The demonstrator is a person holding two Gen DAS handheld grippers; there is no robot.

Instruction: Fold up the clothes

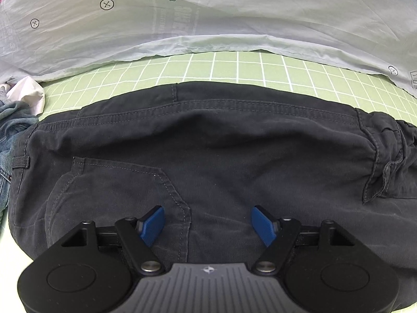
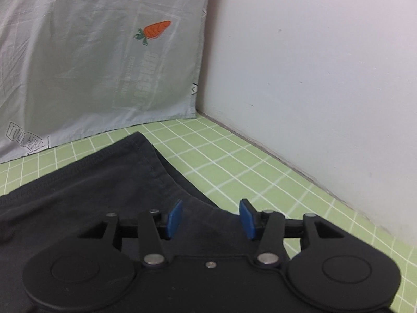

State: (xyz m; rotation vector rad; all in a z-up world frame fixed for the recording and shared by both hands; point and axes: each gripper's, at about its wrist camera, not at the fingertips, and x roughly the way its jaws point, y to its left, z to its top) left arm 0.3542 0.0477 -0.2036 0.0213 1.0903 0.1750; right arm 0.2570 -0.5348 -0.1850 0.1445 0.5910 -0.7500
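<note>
Lying flat on green checked sheet [image 1: 234, 70]: dark trousers [image 1: 208, 143]. Left gripper [image 1: 208, 224], right gripper [image 2: 210, 217]: jaws apart, empty, above fabric. Risk: pinching one layer only, skewing fold.

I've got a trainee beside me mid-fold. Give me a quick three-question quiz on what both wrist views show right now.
1. True or false: the left tool is shut on the dark trousers.
2. Multiple choice: what lies at the far left beside the trousers? A) a shoe B) denim clothing C) a book
3. Fill in: the printed sheet behind the green checked mat shows an orange ____.

Key
1. False: its fingers stand apart over the cloth, holding nothing. The right tool is open too.
2. B
3. carrot
</note>
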